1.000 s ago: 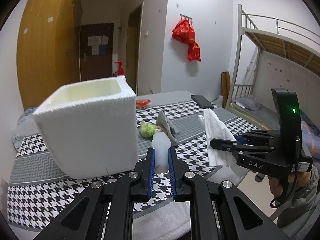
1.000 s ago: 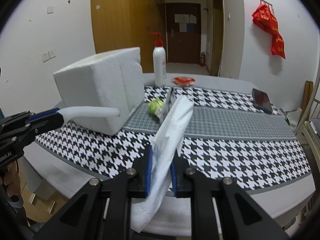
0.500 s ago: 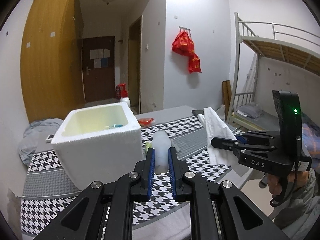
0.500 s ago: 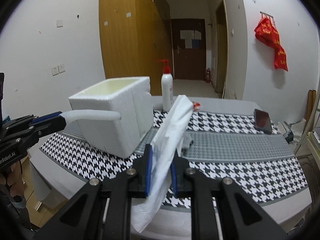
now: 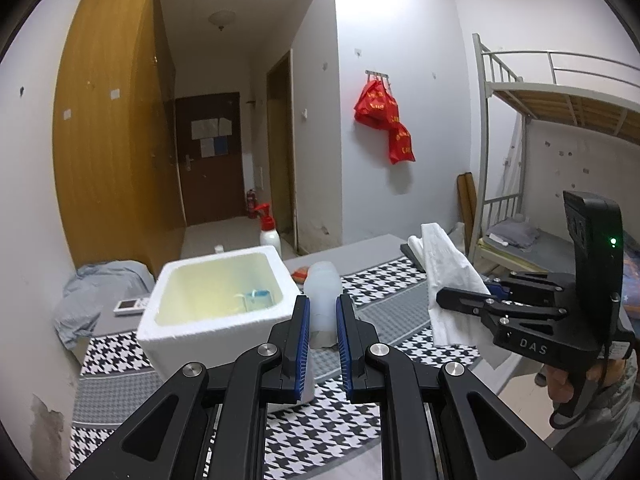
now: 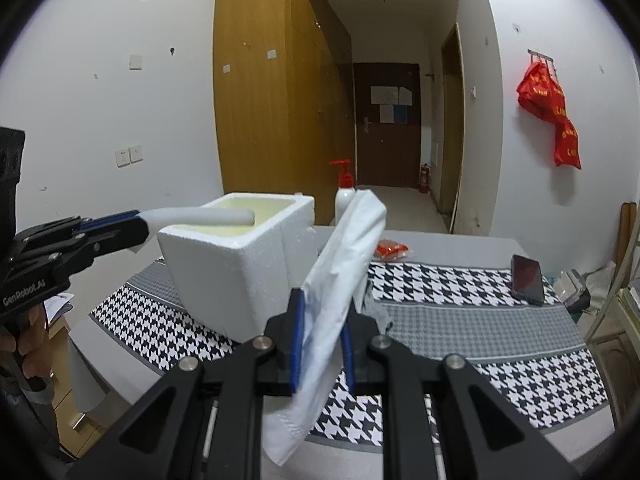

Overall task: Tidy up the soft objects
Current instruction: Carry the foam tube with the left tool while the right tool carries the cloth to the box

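My left gripper [image 5: 322,344] is shut on a white foam roll [image 5: 322,300]. In the right wrist view the left gripper [image 6: 136,226] holds the roll [image 6: 204,216] level over the near rim of the white foam box [image 6: 236,276]. The box [image 5: 218,320] stands open on the houndstooth table [image 5: 332,436]; a small white and blue item [image 5: 256,298] lies inside. My right gripper [image 6: 320,344] is shut on a white tissue pack [image 6: 340,276], held in the air right of the box. It also shows in the left wrist view [image 5: 448,280].
On the table lie a black phone [image 6: 527,278], a red packet [image 6: 391,249], a grey cloth [image 6: 376,308] and a pump bottle [image 6: 344,196]. A bunk bed [image 5: 560,152] stands to the right. A grey garment and a remote [image 5: 130,305] lie left of the box.
Both grippers have risen with their loads. The box's open top and inside have come into view, and the foam roll now sits over the box's rim.
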Available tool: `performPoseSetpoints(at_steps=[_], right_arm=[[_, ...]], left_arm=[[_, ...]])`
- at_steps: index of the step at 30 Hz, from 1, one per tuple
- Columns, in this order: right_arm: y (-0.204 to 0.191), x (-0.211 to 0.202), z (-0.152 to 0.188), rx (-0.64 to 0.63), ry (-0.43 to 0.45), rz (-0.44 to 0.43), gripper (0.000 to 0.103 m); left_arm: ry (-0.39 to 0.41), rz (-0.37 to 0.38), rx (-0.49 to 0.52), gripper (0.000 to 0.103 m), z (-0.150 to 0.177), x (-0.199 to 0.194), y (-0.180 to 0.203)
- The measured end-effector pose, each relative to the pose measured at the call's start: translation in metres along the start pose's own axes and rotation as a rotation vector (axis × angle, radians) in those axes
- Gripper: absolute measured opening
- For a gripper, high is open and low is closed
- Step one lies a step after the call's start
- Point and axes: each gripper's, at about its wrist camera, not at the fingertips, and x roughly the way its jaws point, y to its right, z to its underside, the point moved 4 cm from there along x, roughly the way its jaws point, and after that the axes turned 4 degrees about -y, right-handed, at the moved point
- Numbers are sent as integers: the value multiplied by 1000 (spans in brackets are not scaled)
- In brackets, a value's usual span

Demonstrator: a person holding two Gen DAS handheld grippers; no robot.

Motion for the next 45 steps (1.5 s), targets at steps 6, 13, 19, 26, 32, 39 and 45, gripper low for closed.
performPoseSetpoints(at_steps=[6, 13, 19, 26, 32, 39, 45], right_arm=[[-6, 6, -13, -12, 17, -32, 20], [-19, 18, -25, -34, 29, -72, 20], [-33, 26, -36, -64, 45, -114, 20], [-50, 40, -46, -87, 41, -171, 20], [-63, 51, -52, -115, 34, -192, 20], [-78, 62, -61, -139, 25, -212, 20], [-83, 78, -70, -138, 7, -214, 20]], left_arm=[[8, -23, -1, 15, -8, 0, -9], [36, -92, -27, 15, -15, -7, -26], [47, -165, -52, 15, -15, -14, -44], [55, -213, -97, 15, -15, -18, -63], [59, -237, -131, 15, -11, -17, -77], [56, -233, -152, 15, -8, -10, -88], [47, -217, -149, 15, -8, -1, -96]])
